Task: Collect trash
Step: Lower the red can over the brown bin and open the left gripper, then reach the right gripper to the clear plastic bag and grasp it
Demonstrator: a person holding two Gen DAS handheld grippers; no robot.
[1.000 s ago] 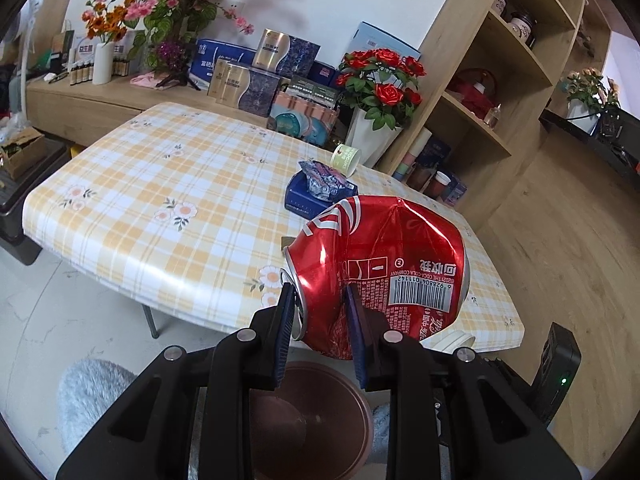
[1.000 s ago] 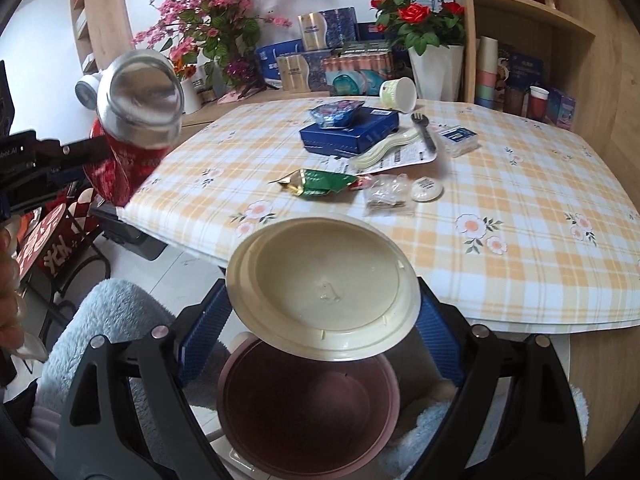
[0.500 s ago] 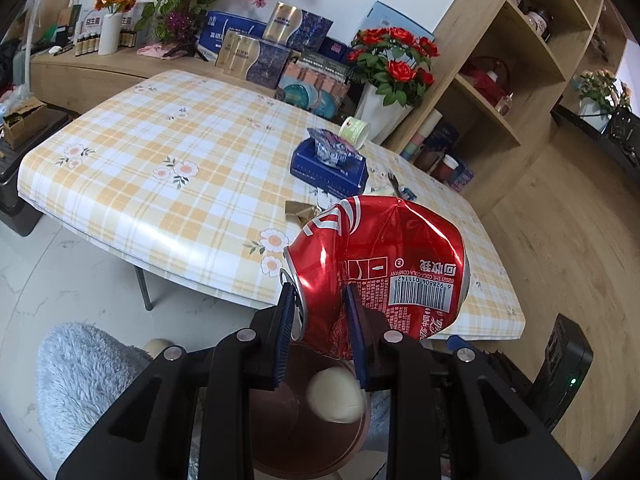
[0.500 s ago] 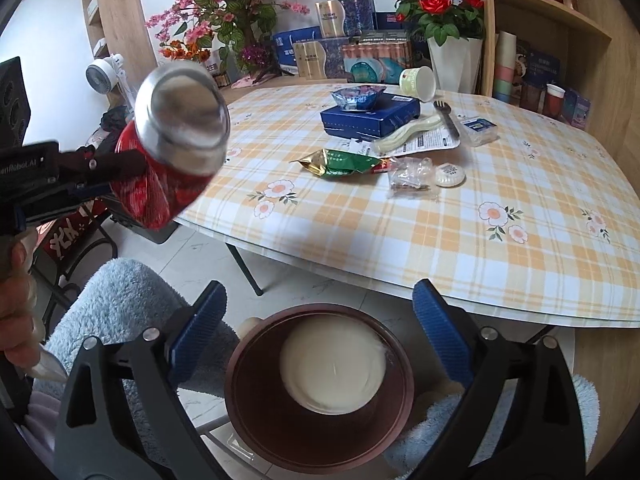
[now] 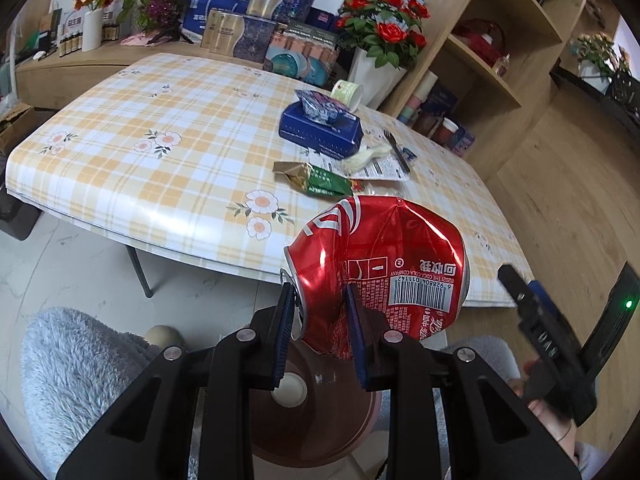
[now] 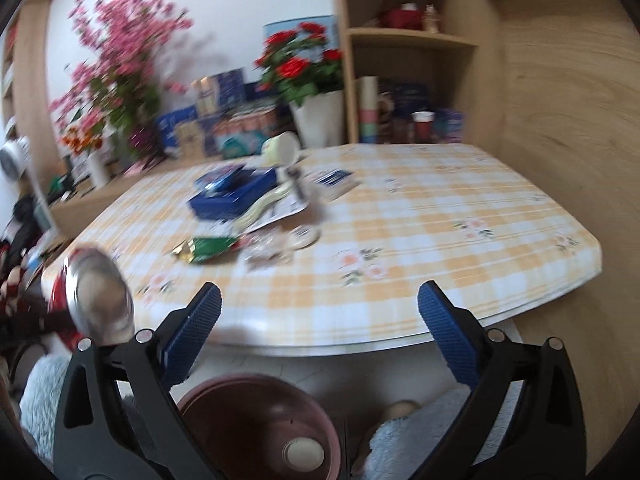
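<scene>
crushed can over bin, right claw empty

left gripper (image 5: 320,322) sits low centre of the left wrist view; its blue pads are clamped on the rim end of a dented red cola can (image 5: 380,272); the can lies sideways, barcode facing the camera, and hangs above the mouth of a brown bin (image 5: 320,432) at the bottom of the frame; a pale round lid (image 5: 290,390) rests inside the bin.

right gripper (image 6: 318,332) fills the lower half of the right wrist view; its jaws have just been opening and now stand wide apart with nothing between them; the bin (image 6: 256,428) shows below them, bottom centre, lid (image 6: 303,453) at its bottom; the can (image 6: 96,300) appears at the left edge, blurred.

table (image 5: 120,152) with a yellow check cloth fills the middle of the left wrist view; on it, right of centre: a green wrapper (image 5: 316,178) nearest the can, a blue box (image 5: 320,132) with a crumpled packet (image 5: 320,106) on top, a tipped paper cup (image 5: 347,91) behind the box, a black fork (image 5: 396,150) lying on a printed sheet (image 5: 380,168); the right wrist view is motion-blurred, so small items near the wrapper (image 6: 210,248) cannot be told apart.

red roses in a white pot (image 5: 380,52) stand at the table's far edge, upper right of centre; a grey fluffy rug (image 5: 72,360) lies lower left.
</scene>
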